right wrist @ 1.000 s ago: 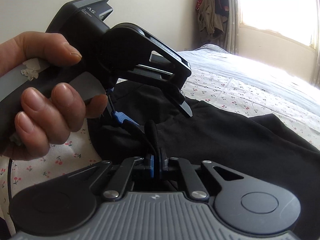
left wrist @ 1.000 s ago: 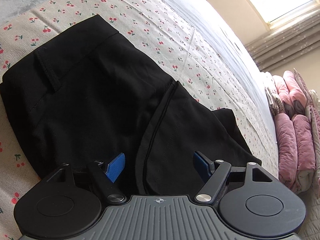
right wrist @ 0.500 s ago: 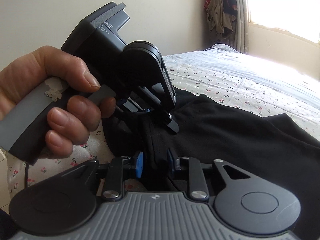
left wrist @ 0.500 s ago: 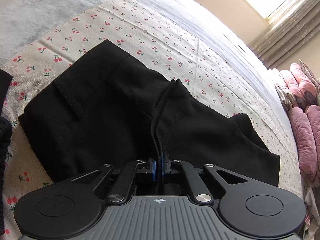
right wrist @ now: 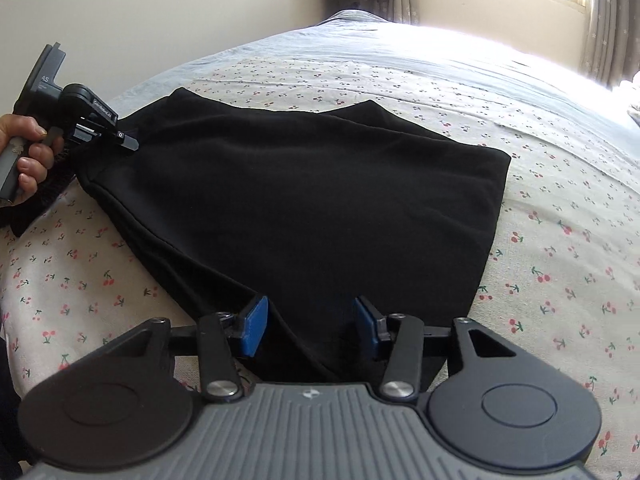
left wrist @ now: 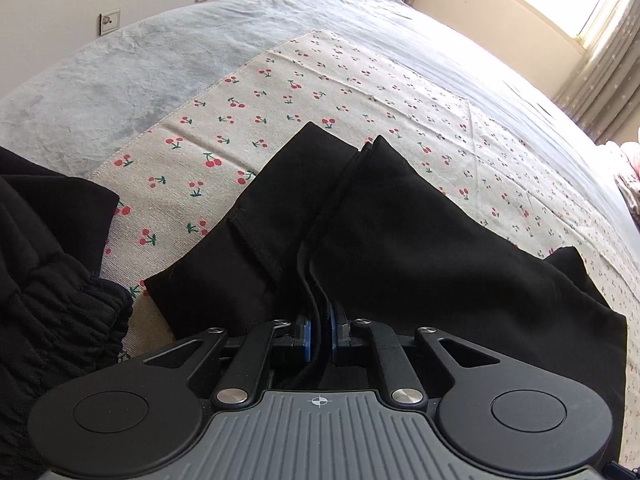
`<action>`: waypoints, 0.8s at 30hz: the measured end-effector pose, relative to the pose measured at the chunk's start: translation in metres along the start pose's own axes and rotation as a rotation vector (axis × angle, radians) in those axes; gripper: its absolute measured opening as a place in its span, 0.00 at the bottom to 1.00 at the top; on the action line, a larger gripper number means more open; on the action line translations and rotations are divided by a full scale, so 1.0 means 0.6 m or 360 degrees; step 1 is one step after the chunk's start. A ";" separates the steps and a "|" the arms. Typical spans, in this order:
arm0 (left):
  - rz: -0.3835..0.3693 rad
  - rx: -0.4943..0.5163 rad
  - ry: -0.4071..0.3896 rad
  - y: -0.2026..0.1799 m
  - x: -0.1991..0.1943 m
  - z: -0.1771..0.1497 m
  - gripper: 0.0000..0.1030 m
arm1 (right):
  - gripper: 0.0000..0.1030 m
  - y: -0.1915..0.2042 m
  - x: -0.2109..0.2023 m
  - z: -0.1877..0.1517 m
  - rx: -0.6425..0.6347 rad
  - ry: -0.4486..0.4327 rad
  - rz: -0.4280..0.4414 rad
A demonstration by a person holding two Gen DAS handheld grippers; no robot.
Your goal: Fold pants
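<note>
A bed [right wrist: 440,80] under a cherry-print sheet [right wrist: 560,240] carries the black pants [right wrist: 300,200], lying flat across its middle, folded over on themselves. The left gripper [left wrist: 319,334] pinches a bunched seam edge of the pants between its blue pads [left wrist: 306,338], the jaws just starting to ease apart; a hand [right wrist: 28,152] grips its handle. The right gripper [right wrist: 312,330] has its jaws partly spread and widening, blue pads clear of the cloth lying between them
</note>
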State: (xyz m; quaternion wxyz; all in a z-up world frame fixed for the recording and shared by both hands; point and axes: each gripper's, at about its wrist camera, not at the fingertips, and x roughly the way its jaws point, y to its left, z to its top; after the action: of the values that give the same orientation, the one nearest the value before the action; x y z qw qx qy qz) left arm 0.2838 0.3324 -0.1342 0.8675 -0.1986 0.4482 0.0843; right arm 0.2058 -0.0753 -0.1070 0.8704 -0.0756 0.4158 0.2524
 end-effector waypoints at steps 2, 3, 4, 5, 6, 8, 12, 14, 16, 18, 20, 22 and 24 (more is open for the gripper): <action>0.0018 -0.0022 -0.0008 0.005 -0.014 0.005 0.17 | 0.35 -0.014 0.000 -0.003 0.0017 -0.0014 0.0053; 0.0016 -0.0045 -0.0028 0.009 -0.019 0.007 0.18 | 0.35 -0.020 0.001 -0.008 0.0058 -0.0029 0.0090; 0.0026 -0.0053 -0.0043 0.014 -0.025 0.008 0.19 | 0.35 -0.025 -0.002 -0.015 0.0118 -0.0045 0.0137; 0.0039 -0.0053 -0.0050 0.016 -0.029 0.008 0.19 | 0.35 -0.031 -0.007 -0.017 0.0193 -0.0067 0.0215; 0.0054 -0.0044 -0.0049 0.016 -0.035 0.007 0.19 | 0.35 -0.035 -0.014 -0.017 0.0266 -0.0092 0.0314; 0.0069 -0.0002 -0.0078 0.010 -0.048 0.004 0.19 | 0.35 -0.030 -0.030 -0.011 0.0286 -0.0137 0.0433; 0.0078 0.0096 -0.0168 -0.005 -0.079 -0.003 0.19 | 0.26 0.019 -0.023 -0.006 -0.0123 -0.0116 0.0215; 0.0045 0.0117 -0.0173 -0.009 -0.090 -0.008 0.19 | 0.04 0.018 0.003 -0.016 -0.0062 -0.0005 0.0215; 0.0019 0.0166 -0.0177 -0.011 -0.098 -0.019 0.19 | 0.01 0.019 0.018 -0.025 -0.0073 0.0010 0.0187; 0.0037 0.0180 -0.0111 -0.007 -0.089 -0.030 0.20 | 0.01 0.027 0.018 -0.024 -0.0128 0.0001 0.0158; 0.0109 0.0184 -0.0033 -0.001 -0.072 -0.038 0.20 | 0.00 0.031 0.020 -0.023 -0.0124 -0.0002 0.0146; 0.0142 0.0189 -0.0001 0.003 -0.062 -0.048 0.20 | 0.00 0.033 0.018 -0.025 -0.0134 -0.0011 0.0131; 0.0157 0.0186 0.0014 0.004 -0.055 -0.054 0.21 | 0.00 0.034 0.014 -0.029 -0.0167 -0.0019 0.0102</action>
State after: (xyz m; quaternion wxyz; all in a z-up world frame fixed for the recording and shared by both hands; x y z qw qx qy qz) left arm 0.2394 0.3217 -0.1248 0.8703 -0.1258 0.4655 0.0998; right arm 0.1882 -0.0601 -0.1229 0.8593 -0.1061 0.3990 0.3020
